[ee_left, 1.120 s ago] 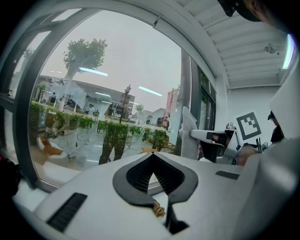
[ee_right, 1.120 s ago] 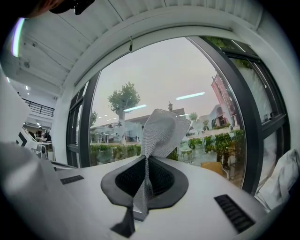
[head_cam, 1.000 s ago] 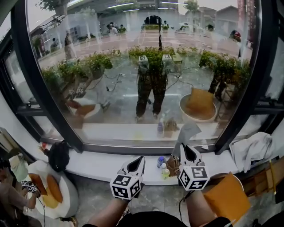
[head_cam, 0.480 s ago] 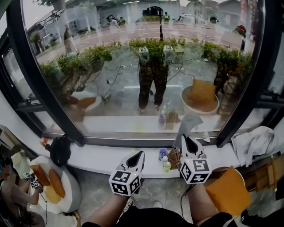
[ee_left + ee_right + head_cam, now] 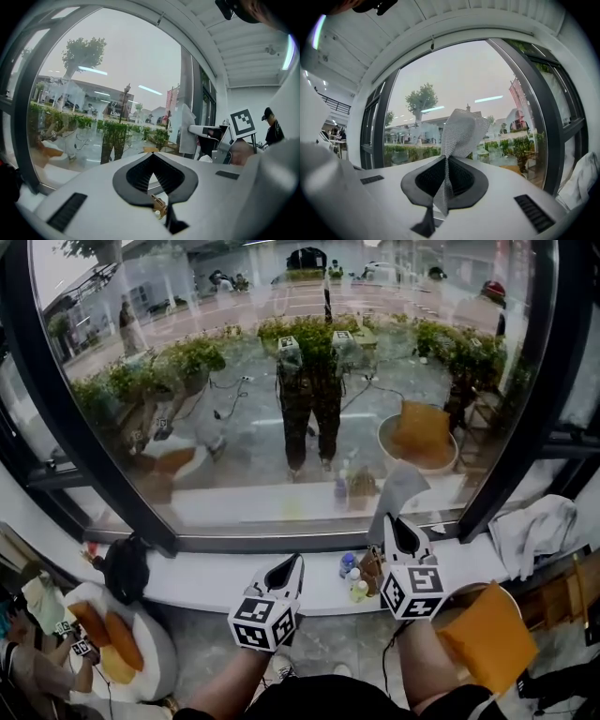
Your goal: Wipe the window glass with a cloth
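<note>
Left tongs [image 5: 292, 565]: closed tip to tip with nothing in them, and they hang low over the sill [image 5: 206, 579], idle.
Right tongs [image 5: 395, 522]: pinched on the grey mesh cloth [image 5: 396, 495], and there it stands, long axis upright, fanning out above the tips.
Window glass [image 5: 234, 381]: dead ahead and mostly above the cloth. The cloth's top sits near the pane's bottom rail, though I cannot tell if it touches.
Nearer hand: the right, clearly, since it carries the cloth and sits a shade further forward.
Coming move: looks like a push forward and up to lay the cloth flat on the pane.
</note>
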The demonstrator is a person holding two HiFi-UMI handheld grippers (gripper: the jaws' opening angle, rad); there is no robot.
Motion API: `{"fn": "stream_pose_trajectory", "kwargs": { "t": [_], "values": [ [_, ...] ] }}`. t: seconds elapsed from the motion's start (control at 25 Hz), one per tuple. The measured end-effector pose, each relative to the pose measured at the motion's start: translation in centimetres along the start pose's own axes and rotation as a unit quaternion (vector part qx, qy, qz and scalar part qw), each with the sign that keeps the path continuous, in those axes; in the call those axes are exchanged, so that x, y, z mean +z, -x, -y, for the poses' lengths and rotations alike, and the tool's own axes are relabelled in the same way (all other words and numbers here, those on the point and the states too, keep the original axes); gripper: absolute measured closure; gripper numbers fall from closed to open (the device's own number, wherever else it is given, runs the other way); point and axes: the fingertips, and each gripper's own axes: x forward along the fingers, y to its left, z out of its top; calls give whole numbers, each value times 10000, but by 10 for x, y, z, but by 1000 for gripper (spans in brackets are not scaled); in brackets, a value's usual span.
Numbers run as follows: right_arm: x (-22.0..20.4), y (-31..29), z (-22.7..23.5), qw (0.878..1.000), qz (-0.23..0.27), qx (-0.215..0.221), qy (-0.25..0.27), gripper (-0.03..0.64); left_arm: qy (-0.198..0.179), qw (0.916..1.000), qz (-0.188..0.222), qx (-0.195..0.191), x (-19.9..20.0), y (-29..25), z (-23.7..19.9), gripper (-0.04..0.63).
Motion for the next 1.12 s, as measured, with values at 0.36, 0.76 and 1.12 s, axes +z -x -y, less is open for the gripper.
{"fn": "stream_pose_trajectory", "kwargs": {
  "t": [0.36, 0.76, 1.12],
  "values": [
    [6, -22, -24, 9992, 75, -394, 36, 584, -89, 9994, 2, -340, 13, -2, -41, 589],
    [4, -42, -59, 9968, 121, -784, 72, 584, -128, 9976, 6, -684, 19, 5, -89, 589],
    [8, -52, -74, 9940, 132, -1079, 144, 584, -167, 9954, -85, -942, 20, 9, -112, 589]
  ]
}}
